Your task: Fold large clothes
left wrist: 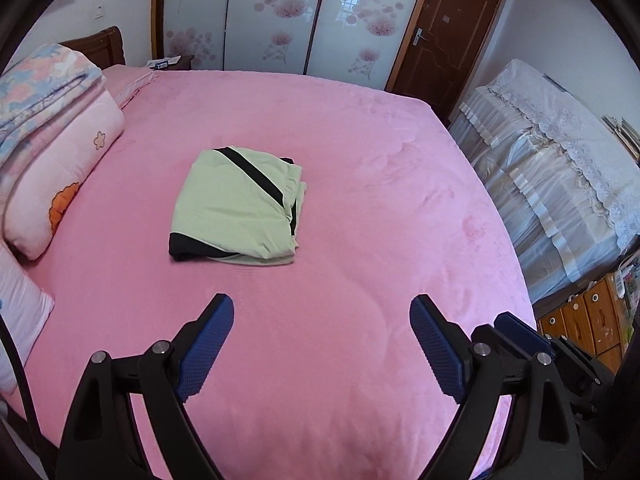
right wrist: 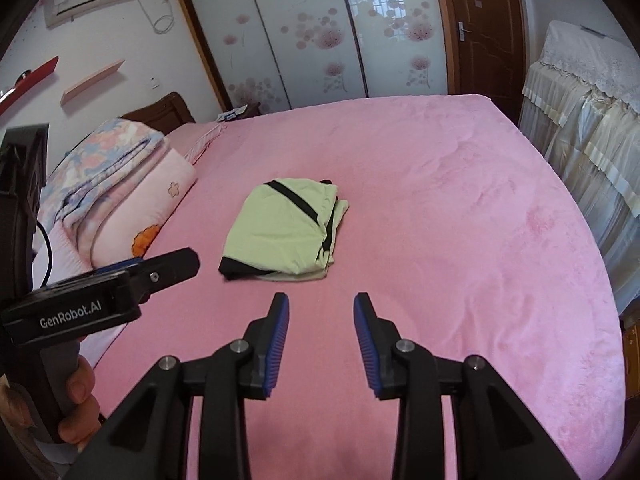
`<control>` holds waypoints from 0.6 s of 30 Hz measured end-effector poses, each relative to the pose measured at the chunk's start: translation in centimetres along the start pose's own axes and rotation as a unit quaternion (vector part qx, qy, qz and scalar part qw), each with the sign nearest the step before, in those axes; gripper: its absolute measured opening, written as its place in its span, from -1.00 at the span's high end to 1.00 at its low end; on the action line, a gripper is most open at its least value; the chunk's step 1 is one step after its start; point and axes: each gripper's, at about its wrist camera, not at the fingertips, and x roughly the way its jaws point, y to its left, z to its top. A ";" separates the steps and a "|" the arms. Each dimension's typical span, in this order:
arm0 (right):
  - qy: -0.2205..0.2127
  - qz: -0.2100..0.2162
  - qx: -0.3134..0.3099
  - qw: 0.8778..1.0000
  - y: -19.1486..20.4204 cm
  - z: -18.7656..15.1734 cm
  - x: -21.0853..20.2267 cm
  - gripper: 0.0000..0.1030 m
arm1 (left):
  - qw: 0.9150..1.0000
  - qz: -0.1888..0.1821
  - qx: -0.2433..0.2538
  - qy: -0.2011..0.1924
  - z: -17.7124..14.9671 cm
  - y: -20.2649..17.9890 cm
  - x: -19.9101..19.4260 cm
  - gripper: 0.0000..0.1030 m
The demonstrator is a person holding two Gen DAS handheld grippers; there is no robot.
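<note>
Garment looks fully folded on bed. Left hand-held gripper wide open, right hand-held gripper part open, both empty; keep clear, don't disturb stack.

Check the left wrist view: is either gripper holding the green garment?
No, the folded green garment lies alone on the pink bed, with the left gripper open and empty short of it.
</note>
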 end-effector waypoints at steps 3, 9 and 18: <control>0.011 0.001 0.000 1.000 -0.3 -1.5 -2.4 0.13 | 1.000 0.014 0.003 0.005 -1.8 -1.6 -1.8 -0.73; 0.020 -0.010 0.023 0.999 -1.9 -3.6 -5.9 0.13 | 0.998 0.051 0.012 0.029 -5.5 -3.9 -4.0 -0.73; 0.028 -0.026 0.047 0.998 -3.2 -5.4 -8.1 0.13 | 0.996 0.081 0.016 0.045 -8.7 -5.7 -5.7 -0.73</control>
